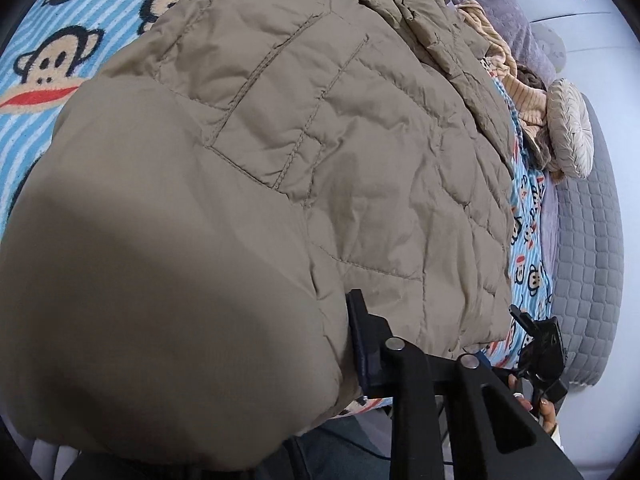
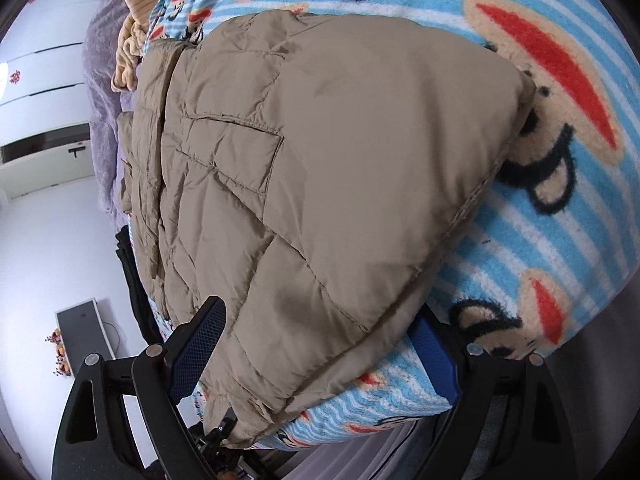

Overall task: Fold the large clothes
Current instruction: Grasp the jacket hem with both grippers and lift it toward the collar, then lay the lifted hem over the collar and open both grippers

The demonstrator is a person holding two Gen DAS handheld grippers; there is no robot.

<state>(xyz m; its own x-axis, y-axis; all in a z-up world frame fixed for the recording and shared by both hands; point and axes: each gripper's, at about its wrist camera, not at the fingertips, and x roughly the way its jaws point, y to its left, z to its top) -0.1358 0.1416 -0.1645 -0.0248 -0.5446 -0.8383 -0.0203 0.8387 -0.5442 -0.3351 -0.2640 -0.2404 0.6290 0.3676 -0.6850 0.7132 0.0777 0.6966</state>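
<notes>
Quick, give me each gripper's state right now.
Left gripper: cannot be told; the jacket hides one finger.
Right gripper: open, straddling the jacket's edge.

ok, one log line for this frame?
stage: mid-fold | item: tan puffer jacket on monkey blanket | left gripper: state unclear, jacket bulging over it | right gripper: open, straddling jacket's near edge

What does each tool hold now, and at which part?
Left tool: cannot be told, since the tan padded jacket covers one finger. Right tool: open around the jacket's near edge.
</notes>
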